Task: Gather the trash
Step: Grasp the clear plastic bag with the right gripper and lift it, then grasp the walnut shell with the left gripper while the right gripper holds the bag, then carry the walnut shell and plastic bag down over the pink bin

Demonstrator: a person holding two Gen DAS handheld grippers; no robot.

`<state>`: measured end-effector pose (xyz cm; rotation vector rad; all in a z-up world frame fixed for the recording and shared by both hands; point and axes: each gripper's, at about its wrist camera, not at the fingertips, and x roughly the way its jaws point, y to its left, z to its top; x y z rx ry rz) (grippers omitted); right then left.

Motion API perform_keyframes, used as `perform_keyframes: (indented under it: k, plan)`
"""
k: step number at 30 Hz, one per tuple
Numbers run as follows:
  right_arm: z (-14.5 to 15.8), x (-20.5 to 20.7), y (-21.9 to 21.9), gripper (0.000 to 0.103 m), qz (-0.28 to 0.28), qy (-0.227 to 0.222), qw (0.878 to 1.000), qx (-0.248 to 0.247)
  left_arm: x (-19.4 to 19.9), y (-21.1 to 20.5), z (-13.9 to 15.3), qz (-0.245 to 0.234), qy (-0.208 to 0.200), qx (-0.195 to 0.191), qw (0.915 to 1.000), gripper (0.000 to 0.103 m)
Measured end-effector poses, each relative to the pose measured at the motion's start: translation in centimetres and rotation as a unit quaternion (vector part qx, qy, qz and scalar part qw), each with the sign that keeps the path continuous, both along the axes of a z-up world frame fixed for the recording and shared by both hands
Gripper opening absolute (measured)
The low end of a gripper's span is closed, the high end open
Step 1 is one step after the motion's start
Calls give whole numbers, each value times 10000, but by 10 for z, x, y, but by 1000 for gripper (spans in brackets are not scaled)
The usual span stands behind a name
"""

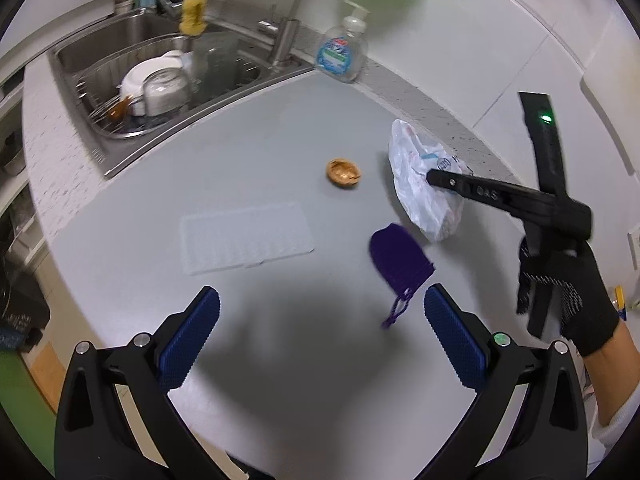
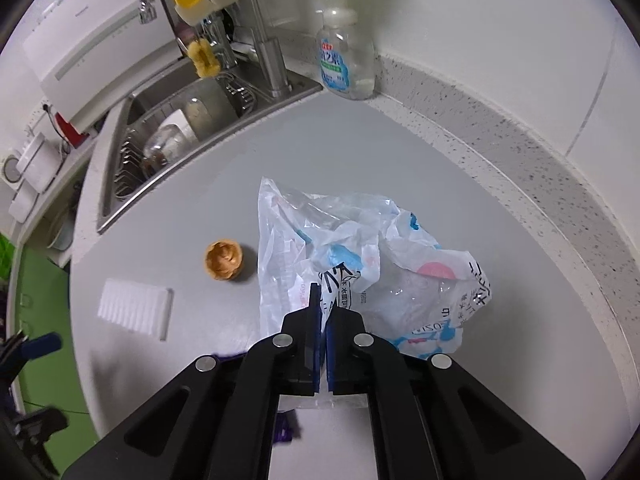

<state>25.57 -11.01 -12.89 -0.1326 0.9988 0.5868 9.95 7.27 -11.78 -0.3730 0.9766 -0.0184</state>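
Your right tool (image 2: 322,312) is clamped on the crumpled white printed plastic bag (image 2: 360,264) lying on the grey table (image 2: 320,152) right of the brown walnut shell (image 2: 224,260), while your left tool (image 1: 320,320) stands apart.

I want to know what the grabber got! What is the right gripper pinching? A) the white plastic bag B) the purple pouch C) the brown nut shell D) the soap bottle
A: the right gripper is shut on the edge of the white plastic bag, while the purple pouch and brown nut shell lie untouched on the counter.
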Motion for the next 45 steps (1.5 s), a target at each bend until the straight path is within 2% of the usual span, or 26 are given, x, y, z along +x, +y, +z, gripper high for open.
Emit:
perform_keyframes:
  k: [7,13,20,27,29,31,33,36,45]
  plan:
    - [21,-23,-27,1,-35,-59,10000,48,38,-17,3,-244,-95,84,9996,100]
    - [31,-33,-48,1,-137,-77,9998,127,73,-24,-5,-371,-40,205,9991,100]
    - [31,-33,-59,1,-185,-55,9997,169,118,-26,-27,-447,132,441,9979,100]
    - [29,-28,-67,1,-232,-9,9995,211,145,-29,-47,-454,185,803,9956,100]
    - [28,-27,-69,1,-235,5,9995,220,150,-29,-50,-453,153,888,9949,94]
    - [27,-27,-71,1,-236,32,9994,245,154,-30,-54,-442,205,993,9939,62]
    - [26,-27,-73,1,-249,47,9993,276,155,-29,-57,-387,240,988,9941,47]
    - [25,-26,-75,1,-258,72,9992,308,156,-34,-58,-471,224,1004,9936,37]
    - [28,-28,-72,1,-194,52,9991,386,147,-34,-49,-441,116,914,9948,36]
